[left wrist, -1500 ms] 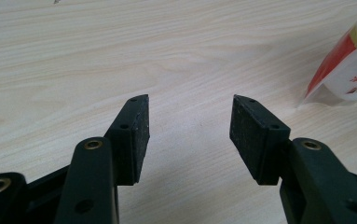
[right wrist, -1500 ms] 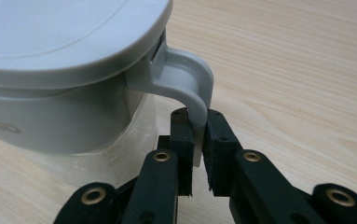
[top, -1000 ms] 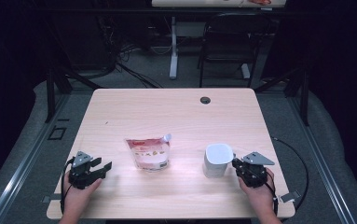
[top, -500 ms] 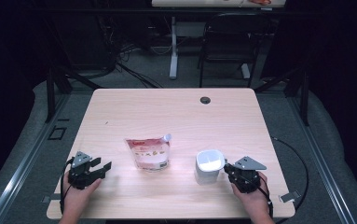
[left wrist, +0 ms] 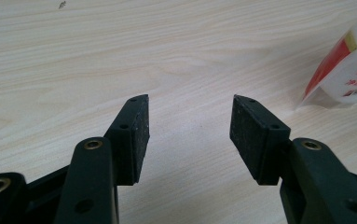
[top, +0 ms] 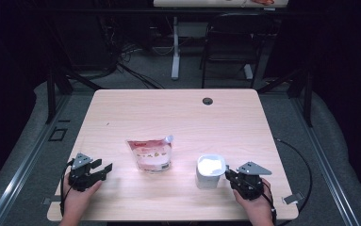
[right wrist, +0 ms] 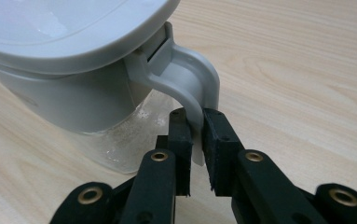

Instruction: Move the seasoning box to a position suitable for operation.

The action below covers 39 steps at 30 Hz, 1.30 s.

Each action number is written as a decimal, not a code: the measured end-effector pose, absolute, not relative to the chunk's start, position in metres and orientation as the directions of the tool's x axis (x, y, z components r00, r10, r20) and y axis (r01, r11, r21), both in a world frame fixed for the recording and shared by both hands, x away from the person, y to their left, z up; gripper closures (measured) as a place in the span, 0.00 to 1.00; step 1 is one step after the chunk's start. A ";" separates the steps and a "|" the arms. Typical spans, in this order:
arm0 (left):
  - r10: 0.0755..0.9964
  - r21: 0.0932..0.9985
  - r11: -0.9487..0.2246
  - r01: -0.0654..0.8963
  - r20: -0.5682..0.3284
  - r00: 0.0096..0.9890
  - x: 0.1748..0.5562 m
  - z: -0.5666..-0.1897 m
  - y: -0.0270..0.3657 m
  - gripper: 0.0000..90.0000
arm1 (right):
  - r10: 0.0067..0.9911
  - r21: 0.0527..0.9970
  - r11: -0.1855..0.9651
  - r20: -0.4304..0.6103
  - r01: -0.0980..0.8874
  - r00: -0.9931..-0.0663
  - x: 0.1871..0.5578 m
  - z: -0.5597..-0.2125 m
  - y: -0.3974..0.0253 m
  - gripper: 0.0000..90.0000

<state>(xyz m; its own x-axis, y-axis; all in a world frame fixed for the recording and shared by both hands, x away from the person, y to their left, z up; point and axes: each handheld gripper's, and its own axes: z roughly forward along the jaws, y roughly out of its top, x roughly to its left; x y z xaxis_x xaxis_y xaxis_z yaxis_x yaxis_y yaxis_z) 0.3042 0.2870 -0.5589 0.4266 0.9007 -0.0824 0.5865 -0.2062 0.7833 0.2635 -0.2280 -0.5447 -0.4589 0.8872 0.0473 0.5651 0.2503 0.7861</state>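
A white lidded jug (top: 210, 171) stands on the wooden table (top: 178, 117) at the front right. My right gripper (top: 230, 177) is shut on the jug's handle (right wrist: 195, 88), with the handle pinched between its pads (right wrist: 216, 140). The jug's body (right wrist: 73, 98) is translucent at the bottom. A white and red spouted pouch (top: 151, 154) lies flat near the table's middle front. My left gripper (top: 103, 170) rests at the front left, open, with bare table between its fingers (left wrist: 132, 128). The pouch's corner (left wrist: 348, 70) shows at the right edge of the left gripper view.
A round black cable hole (top: 208, 100) sits near the table's far edge. A black chair (top: 230, 47) and a desk leg (top: 175, 47) stand beyond the table. A cable (top: 300, 165) loops off the table's right side.
The right gripper has pulled the jug left and toward the front edge, and the jug has turned so its lid faces up more. The left gripper has stayed still.
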 end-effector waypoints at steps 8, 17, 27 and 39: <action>0.899 0.783 -0.209 0.586 -0.083 0.430 0.304 -0.559 0.285 0.53 | 0.880 0.787 0.256 0.051 0.561 -0.473 0.257 -0.544 -0.228 0.90; 0.899 0.780 -0.209 0.589 -0.084 0.430 0.304 -0.560 0.287 0.53 | 0.873 0.818 0.208 0.092 0.537 -0.479 0.244 -0.537 -0.238 0.89; 0.899 0.780 -0.208 0.590 -0.085 0.430 0.304 -0.559 0.287 0.53 | 0.869 0.844 0.169 0.116 0.509 -0.480 0.242 -0.525 -0.251 0.78; 0.910 0.784 -0.176 0.595 -0.102 0.403 0.304 -0.559 0.287 0.58 | 0.899 0.857 0.161 0.078 0.489 -0.432 0.258 -0.511 -0.257 0.70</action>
